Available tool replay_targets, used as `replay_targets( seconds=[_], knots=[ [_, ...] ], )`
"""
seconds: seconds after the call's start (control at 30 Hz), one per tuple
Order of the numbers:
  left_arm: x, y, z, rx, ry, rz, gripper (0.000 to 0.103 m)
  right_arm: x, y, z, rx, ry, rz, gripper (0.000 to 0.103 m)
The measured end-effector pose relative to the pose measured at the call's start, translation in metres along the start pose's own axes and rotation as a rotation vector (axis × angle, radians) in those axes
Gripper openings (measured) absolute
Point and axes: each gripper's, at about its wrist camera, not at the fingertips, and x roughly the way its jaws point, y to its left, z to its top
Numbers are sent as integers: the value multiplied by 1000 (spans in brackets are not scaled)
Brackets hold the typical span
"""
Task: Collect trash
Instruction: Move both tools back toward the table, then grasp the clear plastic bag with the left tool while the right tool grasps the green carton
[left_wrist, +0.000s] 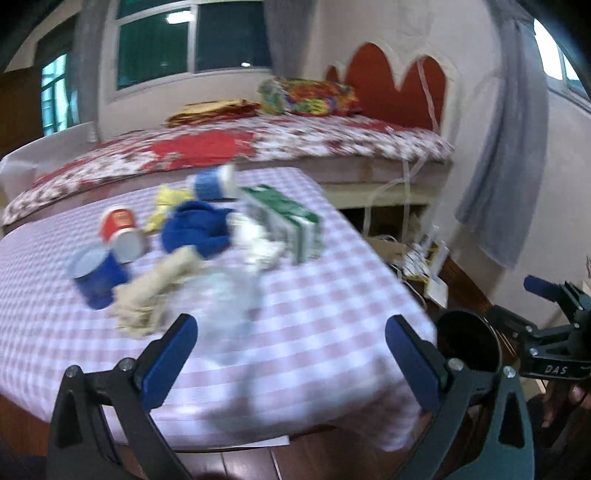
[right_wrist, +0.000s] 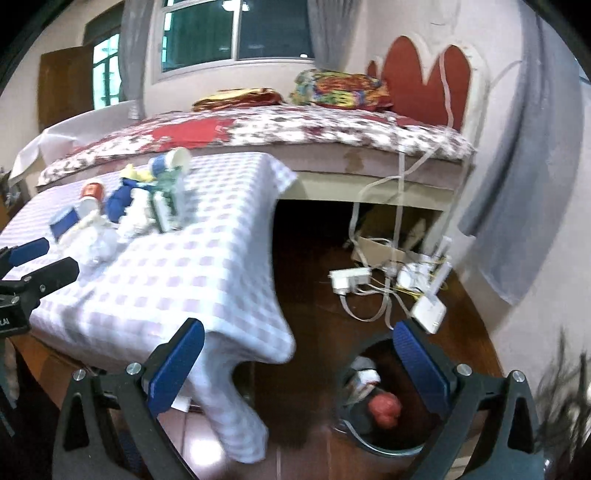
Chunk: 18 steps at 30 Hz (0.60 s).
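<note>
On the checkered desk (left_wrist: 332, 295) there's a pile of trash: going left to right, a blue cup (left_wrist: 96, 277) on its side, a red cup (left_wrist: 120, 229) touching it, a beige rag (left_wrist: 155, 291), a blue cloth (left_wrist: 197, 230), some yellow scrap (left_wrist: 166, 203) behind it, a second blue cup (left_wrist: 211, 183) at the back, white crumpled paper (left_wrist: 258, 240) and one green carton (left_wrist: 282, 221). So three cups total. The left hand-held gripper (left_wrist: 291, 354) hangs over the desk's near edge, jaws wide apart, nothing in them. Right of the desk sits one black bin (right_wrist: 384, 406) on the floor with a red lump (right_wrist: 384, 408) and white bits inside. The right hand-held gripper (right_wrist: 299, 362) hovers spread open beside the bin, also empty.
</note>
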Motion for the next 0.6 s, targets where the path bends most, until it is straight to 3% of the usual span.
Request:
replay_targets(
  seconds=[0.23, 0.43, 0.6],
  knots=[
    [4, 53, -4, -70, -23, 84, 101, 17, 37, 17, -36, 0, 74, 103],
    [36, 72, -5, -74, 28, 67, 84, 40, 58, 34, -42, 14, 118, 103],
    [63, 67, -6, -53, 77, 29, 83, 56, 65, 36, -44, 35, 135, 103]
  ],
)
